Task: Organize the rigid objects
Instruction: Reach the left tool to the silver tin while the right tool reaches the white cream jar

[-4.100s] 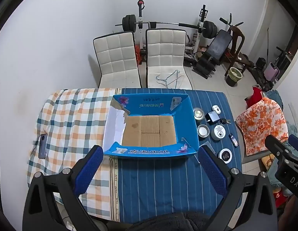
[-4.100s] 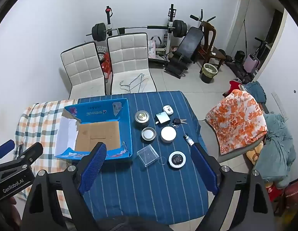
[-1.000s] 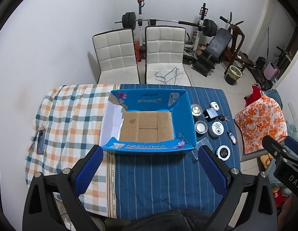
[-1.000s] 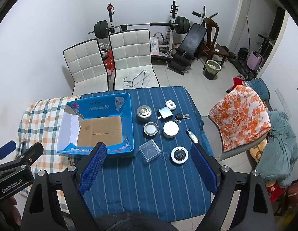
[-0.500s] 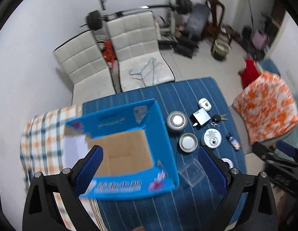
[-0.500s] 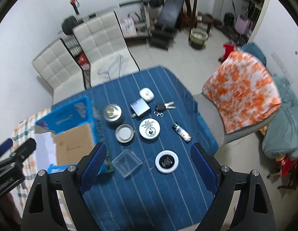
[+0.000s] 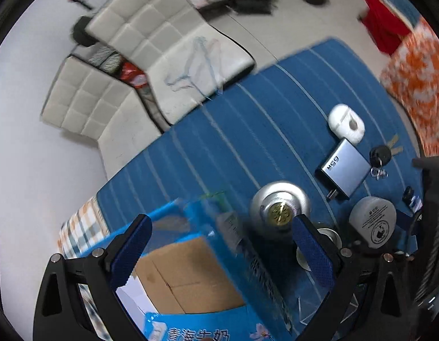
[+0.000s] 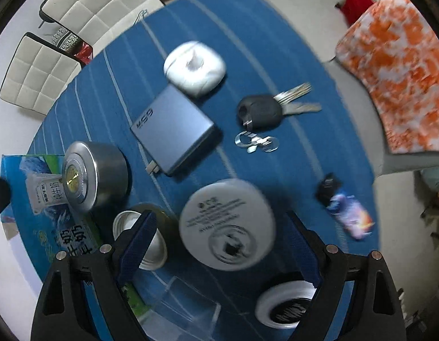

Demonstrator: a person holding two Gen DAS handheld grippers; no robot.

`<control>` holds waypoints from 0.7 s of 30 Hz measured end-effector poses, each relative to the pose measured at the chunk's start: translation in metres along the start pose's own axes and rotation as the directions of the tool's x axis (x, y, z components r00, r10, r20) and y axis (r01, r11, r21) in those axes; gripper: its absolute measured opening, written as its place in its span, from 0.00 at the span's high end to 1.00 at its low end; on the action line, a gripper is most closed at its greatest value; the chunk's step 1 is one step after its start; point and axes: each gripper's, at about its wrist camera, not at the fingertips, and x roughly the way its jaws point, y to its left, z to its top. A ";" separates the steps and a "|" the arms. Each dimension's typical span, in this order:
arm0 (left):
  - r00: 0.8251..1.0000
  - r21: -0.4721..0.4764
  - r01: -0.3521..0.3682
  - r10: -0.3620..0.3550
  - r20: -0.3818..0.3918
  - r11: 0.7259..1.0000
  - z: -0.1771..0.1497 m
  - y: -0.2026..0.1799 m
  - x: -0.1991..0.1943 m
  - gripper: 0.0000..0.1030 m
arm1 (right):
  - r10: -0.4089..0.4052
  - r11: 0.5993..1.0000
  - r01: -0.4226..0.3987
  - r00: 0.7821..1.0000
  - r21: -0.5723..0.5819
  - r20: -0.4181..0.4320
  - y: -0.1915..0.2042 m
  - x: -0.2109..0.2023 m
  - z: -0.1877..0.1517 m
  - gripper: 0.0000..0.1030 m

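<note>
table (image 8: 248,42), blue striped cloth: far half bare up to the edge by the white chairs (image 7: 162,42); near half crowded.
blue cardboard box (image 7: 191,270): left side of table, top open, brown floor bare; its right wall stands just beside the metal canister (image 7: 279,210).
rigid objects, right of the box: white earbud case (image 8: 195,66) touching the grey charger (image 8: 174,130); car key with key ring (image 8: 265,113) near the right edge; white round tin (image 8: 228,224); small open tin (image 8: 140,236); lighter (image 8: 347,210); clear plastic case (image 8: 179,307); black-and-white round dish (image 8: 287,304).
left wrist view only: box interior, checked cloth (image 7: 80,227) at the table's left end.
right wrist view only: the dish; the printed carton face.
left gripper (image 7: 219,250): fingers spread wide, nothing held, above the box's right wall and the canister.
right gripper (image 8: 219,244): fingers spread wide, nothing held, flanking the white round tin from above; contact cannot be told.
</note>
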 end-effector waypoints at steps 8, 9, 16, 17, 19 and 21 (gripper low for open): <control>0.994 0.178 -0.002 0.020 -0.103 0.984 0.034 -0.032 0.040 0.02 | -0.056 0.998 0.055 0.997 -0.024 -0.057 -0.004 0.030 0.001 0.30; 0.993 0.203 0.002 0.022 -0.116 0.979 0.035 -0.036 0.044 0.02 | -0.054 0.998 0.053 0.996 -0.021 -0.067 -0.005 0.031 0.001 0.30; 0.939 0.334 0.118 0.004 -0.344 0.935 0.040 -0.058 0.090 0.01 | -0.056 0.998 0.055 0.993 -0.017 -0.100 -0.004 0.038 0.002 0.30; 0.931 0.342 0.130 0.005 -0.366 0.931 0.039 -0.060 0.095 0.01 | -0.057 0.998 0.055 0.993 -0.017 -0.102 -0.004 0.036 0.003 0.30; 0.905 0.357 0.155 0.013 -0.425 0.921 0.035 -0.065 0.107 0.01 | -0.058 0.998 0.056 0.993 -0.020 -0.107 -0.007 0.032 0.005 0.30; 0.885 0.388 0.166 0.037 -0.464 0.907 0.025 -0.070 0.115 0.01 | -0.054 0.998 0.053 0.992 -0.016 -0.114 -0.009 0.030 0.005 0.30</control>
